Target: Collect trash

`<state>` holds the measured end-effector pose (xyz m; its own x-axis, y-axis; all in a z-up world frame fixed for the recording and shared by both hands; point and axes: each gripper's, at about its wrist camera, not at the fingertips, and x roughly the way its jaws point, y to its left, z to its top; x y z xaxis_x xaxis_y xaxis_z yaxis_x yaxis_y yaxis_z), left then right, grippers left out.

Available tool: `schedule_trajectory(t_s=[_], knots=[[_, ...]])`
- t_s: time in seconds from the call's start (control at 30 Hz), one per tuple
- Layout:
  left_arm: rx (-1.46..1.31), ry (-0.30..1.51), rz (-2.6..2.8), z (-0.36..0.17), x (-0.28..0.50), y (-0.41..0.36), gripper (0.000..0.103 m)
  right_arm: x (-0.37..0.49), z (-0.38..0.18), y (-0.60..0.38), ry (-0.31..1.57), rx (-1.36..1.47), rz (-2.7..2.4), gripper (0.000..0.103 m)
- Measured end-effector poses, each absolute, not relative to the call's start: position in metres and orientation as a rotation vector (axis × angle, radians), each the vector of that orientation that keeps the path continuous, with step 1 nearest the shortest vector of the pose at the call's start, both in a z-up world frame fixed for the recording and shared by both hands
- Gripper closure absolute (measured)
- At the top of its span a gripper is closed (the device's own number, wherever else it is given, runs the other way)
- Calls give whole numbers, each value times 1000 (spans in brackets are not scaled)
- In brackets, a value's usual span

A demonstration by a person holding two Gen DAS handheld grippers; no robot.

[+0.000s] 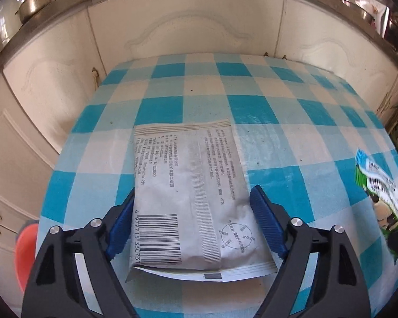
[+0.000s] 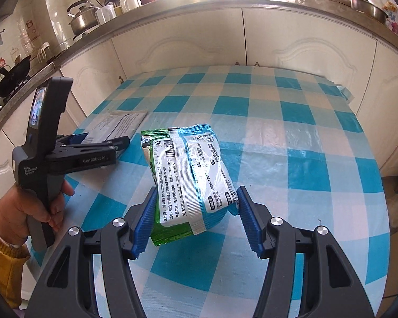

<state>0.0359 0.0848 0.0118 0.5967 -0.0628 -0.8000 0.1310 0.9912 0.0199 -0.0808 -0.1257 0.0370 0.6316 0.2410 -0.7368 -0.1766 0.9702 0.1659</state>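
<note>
Trash collection is underway: green wet-wipe pack [image 2: 191, 182] is pinched in the right gripper [image 2: 196, 217] above the checked tablecloth [image 2: 291, 137], while grey pouch [image 1: 191, 198] lies flat between the spread left gripper [image 1: 192, 222] jaws, ungrasped.

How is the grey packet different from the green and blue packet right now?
The grey packet lies flat on the checked tablecloth between open jaws; the green and blue packet is clamped in the right gripper. The grey packet is plain and flat; the green and blue packet is colourful, glossy and puffed. Both show barcodes.
</note>
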Motion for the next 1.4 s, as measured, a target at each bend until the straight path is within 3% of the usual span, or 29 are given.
schedule_trajectory(t_s=[0.3, 0.83, 0.9, 1.0, 1.07, 1.17, 1.4], knots=[[-88, 904, -135, 21, 22, 117, 55, -92, 39, -118, 855, 90, 268, 43], [-97, 889, -214, 26, -45, 158, 60, -99, 45, -98, 860, 61, 303, 43], [-78, 900, -236, 26, -53, 162, 58, -100, 44, -93, 864, 54, 315, 43], [-36, 914, -250, 27, -65, 167, 39, -101, 42, -87, 871, 43, 324, 43], [19, 907, -245, 31, -72, 164, 13, -101, 40, -85, 875, 43, 329, 43], [134, 882, -234, 36, -78, 147, 7, -101, 39, -82, 878, 40, 332, 43], [316, 900, -187, 20, -58, 106, 5, -105, 38, -82, 881, 36, 334, 43]])
